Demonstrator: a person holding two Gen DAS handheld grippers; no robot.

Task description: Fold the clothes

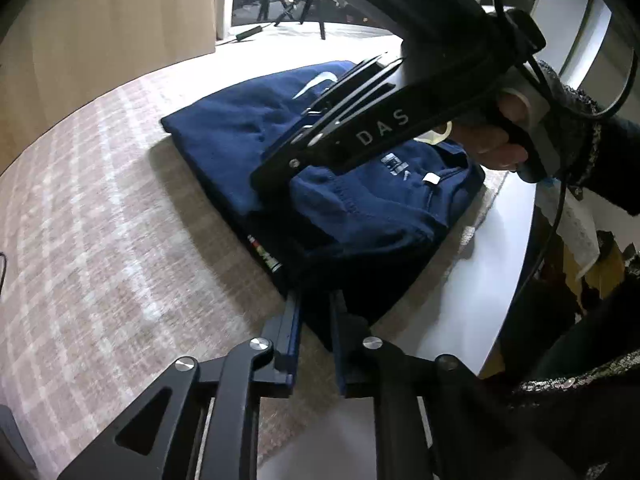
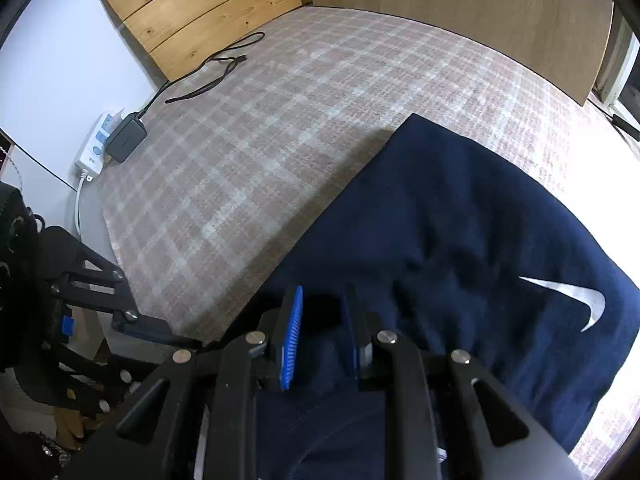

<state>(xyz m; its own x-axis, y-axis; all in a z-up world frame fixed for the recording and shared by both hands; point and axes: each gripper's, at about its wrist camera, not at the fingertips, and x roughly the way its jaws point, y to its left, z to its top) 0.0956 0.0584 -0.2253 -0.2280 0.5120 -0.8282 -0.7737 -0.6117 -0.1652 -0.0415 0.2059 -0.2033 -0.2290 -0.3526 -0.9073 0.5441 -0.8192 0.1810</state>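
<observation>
A navy sweatshirt with a white swoosh lies partly folded on a plaid-covered surface. My left gripper stands at its near corner, its jaws slightly apart and not pressing, with the dark hem between the fingers. My right gripper, held by a hand, points down into the middle of the garment. In the right wrist view my right gripper is shut on a bunched fold of the sweatshirt, with the swoosh to its right. The left gripper shows at the cloth's left edge.
A power strip with a black adapter and a loose black cable lie at the far left of the plaid cover. Wooden panels bound the back. A white edge runs along the right, with clutter beyond.
</observation>
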